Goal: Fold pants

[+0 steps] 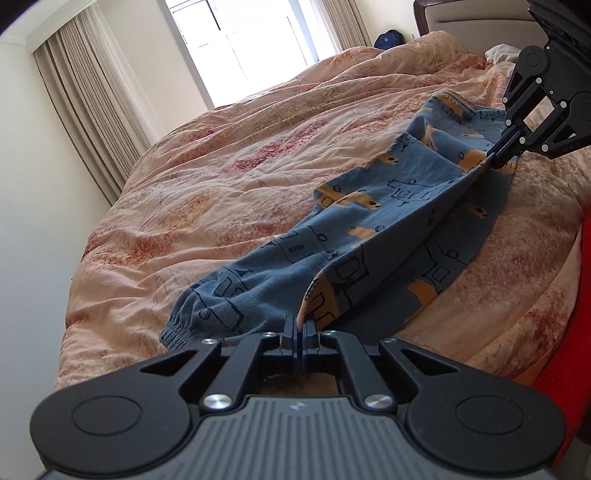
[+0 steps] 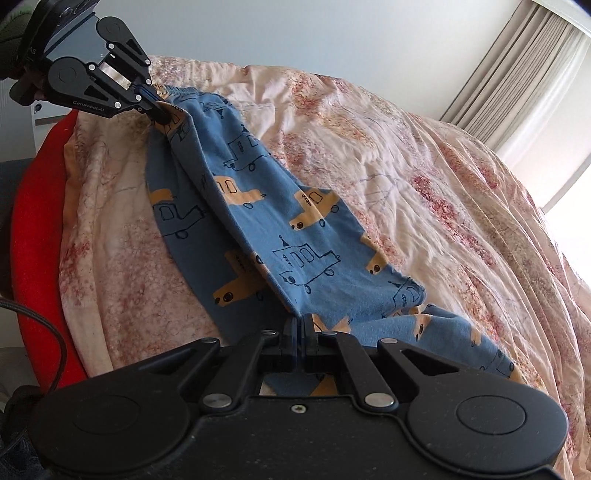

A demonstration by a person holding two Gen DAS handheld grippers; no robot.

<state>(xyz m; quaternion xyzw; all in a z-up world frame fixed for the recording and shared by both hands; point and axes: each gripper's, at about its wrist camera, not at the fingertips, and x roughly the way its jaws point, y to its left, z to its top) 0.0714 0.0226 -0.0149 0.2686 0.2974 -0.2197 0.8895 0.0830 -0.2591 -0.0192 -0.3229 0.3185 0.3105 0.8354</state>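
Blue pants (image 1: 369,236) printed with yellow and outlined cars lie lengthwise on a peach floral duvet (image 1: 221,166). My left gripper (image 1: 300,325) is shut on the fabric edge beside a gathered elastic end (image 1: 173,332). My right gripper (image 1: 496,153) pinches the far end of the same edge at the upper right. In the right wrist view, the right gripper (image 2: 300,321) is shut on the pants (image 2: 280,206), and the left gripper (image 2: 162,112) grips the far end by the elastic (image 2: 184,90). A taut fold ridge runs between the two grippers, slightly lifted off the duvet.
The duvet (image 2: 424,184) is rumpled and covers the whole bed. A red cushioned thing (image 2: 33,221) sits along the near bed edge, with a black cable (image 2: 55,343) beside it. Window (image 1: 240,44), curtains (image 1: 85,92), headboard (image 1: 480,18) and a dark bag (image 1: 388,38) lie beyond.
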